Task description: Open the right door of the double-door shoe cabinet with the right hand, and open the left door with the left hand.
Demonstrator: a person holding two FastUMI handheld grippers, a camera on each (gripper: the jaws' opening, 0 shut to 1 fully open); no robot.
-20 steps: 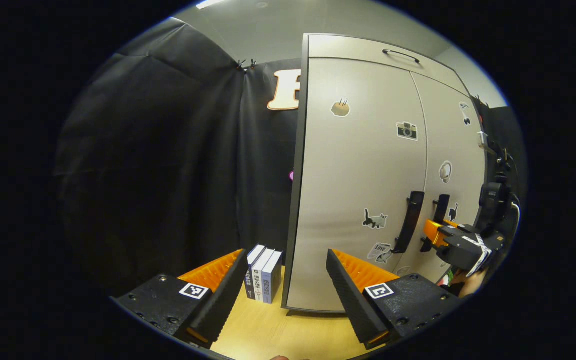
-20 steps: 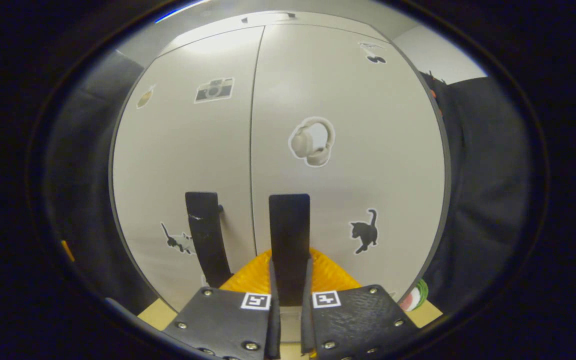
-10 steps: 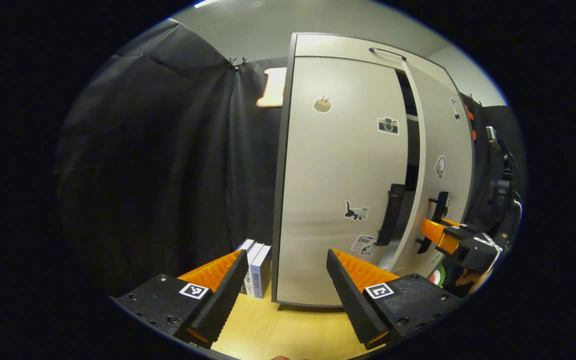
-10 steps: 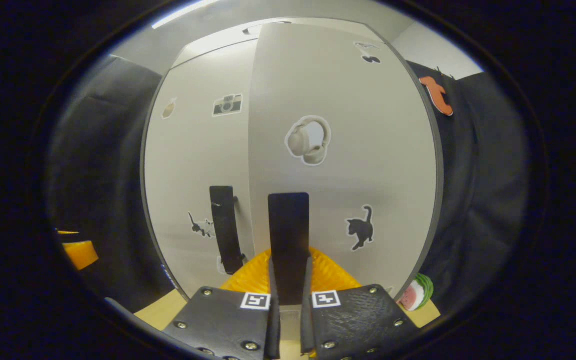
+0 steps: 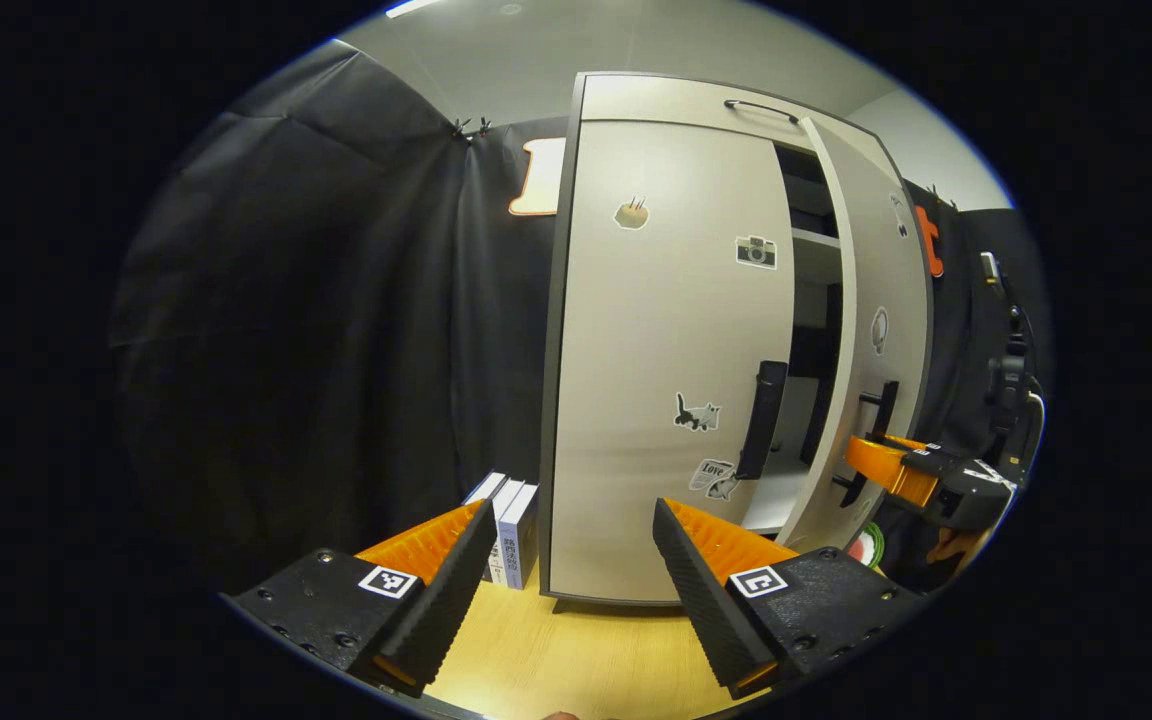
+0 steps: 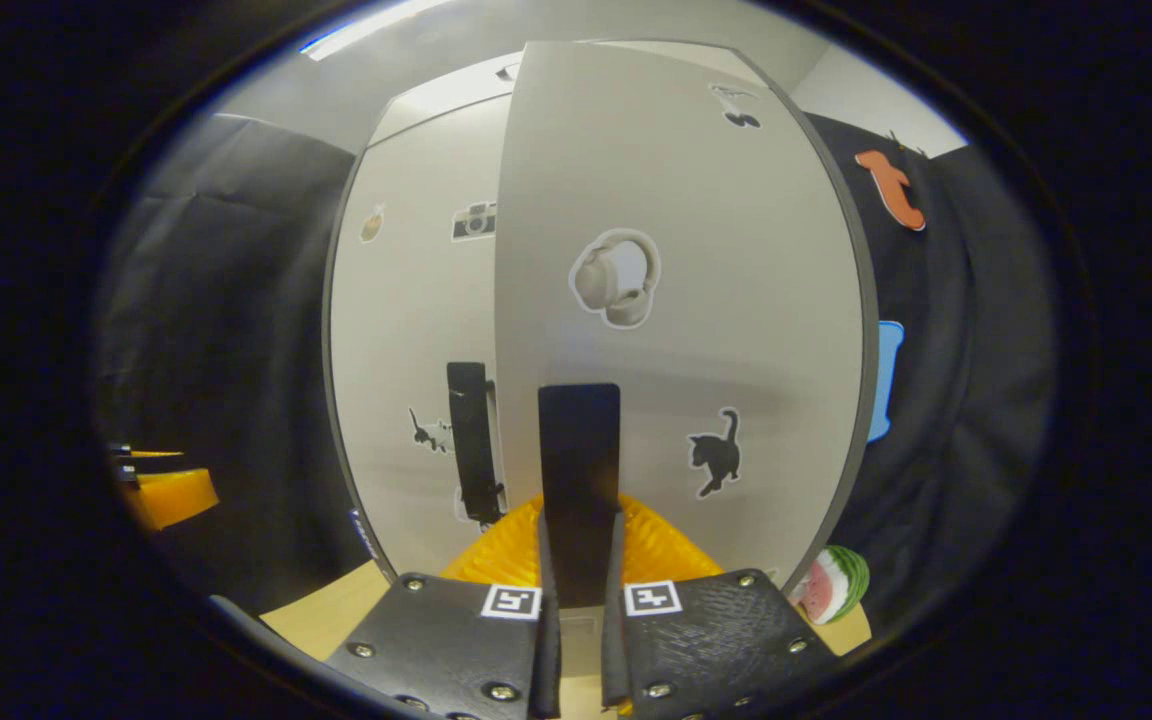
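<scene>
The pale grey shoe cabinet stands on a wooden table. In the right gripper view my right gripper [image 6: 579, 592] is shut on the black handle [image 6: 579, 460] of the right door [image 6: 706, 200], which is swung partly open. The left door [image 5: 666, 340] is closed, and its black handle [image 5: 766, 420] is free. My left gripper [image 5: 571, 585] stands open in front of the cabinet, short of the left door and touching nothing. In the left gripper view the right gripper [image 5: 891, 470] sits at the right door's handle, and shelves [image 5: 811, 245] show through the gap.
Three books [image 5: 508, 520] stand upright against the cabinet's left side on the table [image 5: 576, 660]. A watermelon-slice object [image 6: 833, 585] lies by the cabinet's right foot. Black cloth walls close in on both sides.
The right door has swung from closed to partly open with my right gripper on its handle, and the shelves inside now show. The left gripper stays open.
</scene>
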